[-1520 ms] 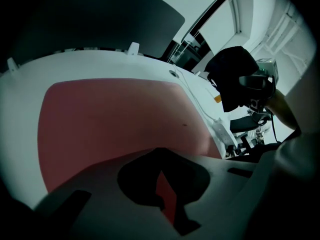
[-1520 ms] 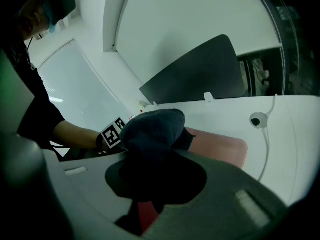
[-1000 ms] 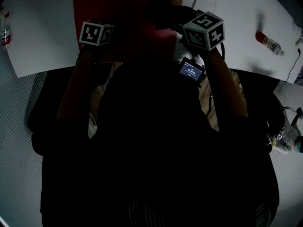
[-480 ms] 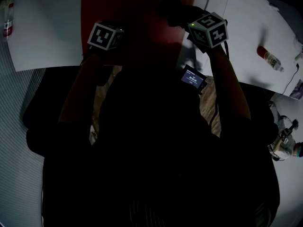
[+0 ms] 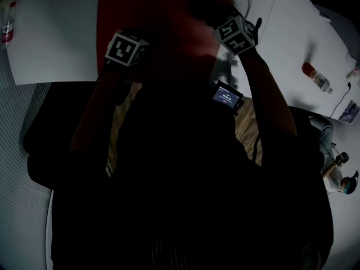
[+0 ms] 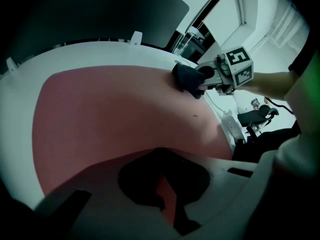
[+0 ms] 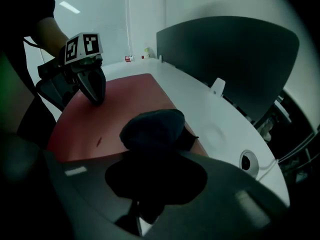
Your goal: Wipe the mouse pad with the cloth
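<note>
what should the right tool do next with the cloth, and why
Probably sweep the cloth leftward across the mouse pad. The right tool grips it at the pad's far right edge, with most of the red surface stretching away to its left, and the left tool rests on the pad.

The pad (image 6: 110, 109) is red, the cloth (image 7: 152, 129) dark blue-black, the table (image 5: 50, 38) white; the cubes (image 5: 127, 48) bear black-and-white square markers.

The head view looks steeply down, while both gripper views sit low and close, facing each other across the shared flat red mouse pad (image 6: 115, 109).
</note>
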A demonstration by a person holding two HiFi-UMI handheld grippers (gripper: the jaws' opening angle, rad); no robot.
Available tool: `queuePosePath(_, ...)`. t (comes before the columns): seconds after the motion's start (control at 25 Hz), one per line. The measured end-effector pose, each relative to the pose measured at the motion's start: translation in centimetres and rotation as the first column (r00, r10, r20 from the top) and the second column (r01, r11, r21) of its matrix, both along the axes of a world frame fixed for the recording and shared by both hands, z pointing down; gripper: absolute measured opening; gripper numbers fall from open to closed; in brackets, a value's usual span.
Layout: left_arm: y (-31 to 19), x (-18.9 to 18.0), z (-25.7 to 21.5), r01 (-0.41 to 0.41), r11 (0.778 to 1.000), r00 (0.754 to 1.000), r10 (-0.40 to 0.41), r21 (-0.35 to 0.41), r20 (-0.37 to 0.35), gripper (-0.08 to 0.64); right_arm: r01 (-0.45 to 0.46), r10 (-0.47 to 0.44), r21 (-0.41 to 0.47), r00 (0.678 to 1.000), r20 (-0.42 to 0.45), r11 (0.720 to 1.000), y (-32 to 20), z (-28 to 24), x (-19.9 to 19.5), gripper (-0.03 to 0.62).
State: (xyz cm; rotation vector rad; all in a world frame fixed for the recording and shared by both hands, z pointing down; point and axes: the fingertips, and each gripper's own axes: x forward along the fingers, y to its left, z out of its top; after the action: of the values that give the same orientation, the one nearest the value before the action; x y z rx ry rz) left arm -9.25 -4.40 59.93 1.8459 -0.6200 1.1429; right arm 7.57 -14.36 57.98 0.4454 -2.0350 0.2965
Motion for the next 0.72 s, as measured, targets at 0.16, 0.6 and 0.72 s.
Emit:
queuePosePath(0.16, -0.2, 0.2, 0.0, -0.006, 1.0, 1.0, 0.006, 0.002, -0.001, 0.005, -0.008, 0.008, 0.016, 1.0, -0.003, 1.0, -0.2, 0.0, 0.0, 0.069)
queuePosePath(0.6, -0.3, 0.5, 0.2, -0.05, 0.998, 0.998, 0.049, 0.038, 0.042, 0.005, 0.227, -0.231, -0.082, 0.972, -0.038, 0.97, 12.2, 0.7, -6.1, 0.061)
queuePosePath(0.72, -0.6, 0.1, 0.4, -0.047, 0.998, 0.998, 0.045, 0.039, 0.052, 0.005, 0.337, -0.343, -0.127, 0.939, -0.032, 0.933, 16.9, 0.8, -8.0, 0.064)
